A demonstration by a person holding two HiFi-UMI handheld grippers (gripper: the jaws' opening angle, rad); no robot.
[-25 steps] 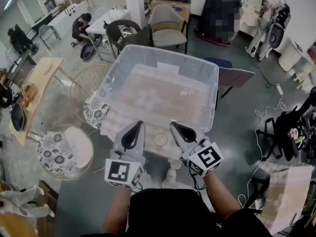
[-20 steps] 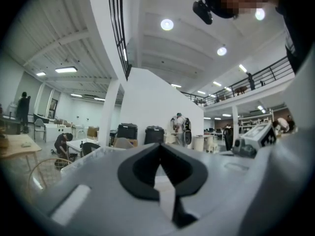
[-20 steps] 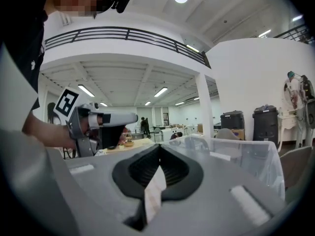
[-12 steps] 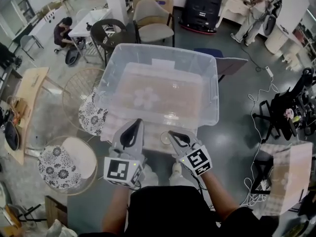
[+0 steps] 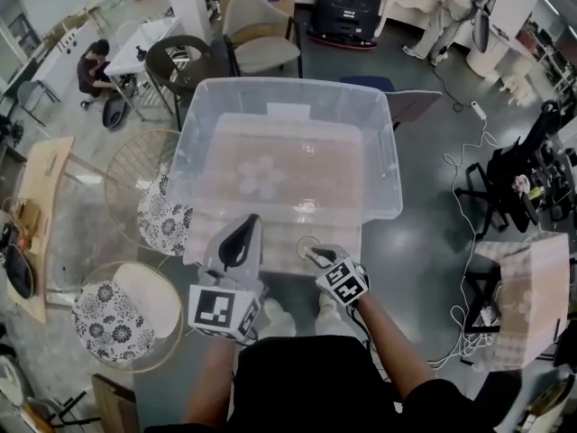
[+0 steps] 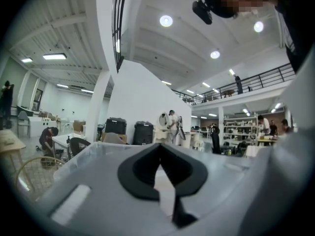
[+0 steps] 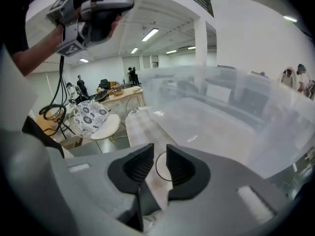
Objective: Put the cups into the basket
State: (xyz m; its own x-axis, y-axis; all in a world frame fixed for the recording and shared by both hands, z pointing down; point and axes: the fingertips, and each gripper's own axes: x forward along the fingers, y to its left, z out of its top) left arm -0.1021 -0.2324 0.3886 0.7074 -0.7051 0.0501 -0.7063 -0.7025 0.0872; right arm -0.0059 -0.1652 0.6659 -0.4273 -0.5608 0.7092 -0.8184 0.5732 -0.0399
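The clear basket (image 5: 383,183) stands just beyond both of my hand-held grippers, wide and see-through. In the right gripper view its wall (image 7: 231,112) fills the space ahead of my jaws. It sits on the surface (image 5: 275,249), whose pale checked strip runs under and between my two tools.

My left hand-held gripper (image 5: 245,228) points level at the basket's near wall. Its jaws are pressed together at the tips (image 6: 158,146), with nothing in them.

My right hand-held gripper (image 5: 314,255) tilts down toward the surface. Its jaws have just been opening and now stand a little apart (image 7: 158,154), gripping nothing.

The clear cup (image 5: 308,246) stands upright on the surface, right at the tips of my right hand-held gripper and short of the basket. Its round rim (image 7: 161,167) shows in the gap between the jaws, and the pads are not pressing on it.
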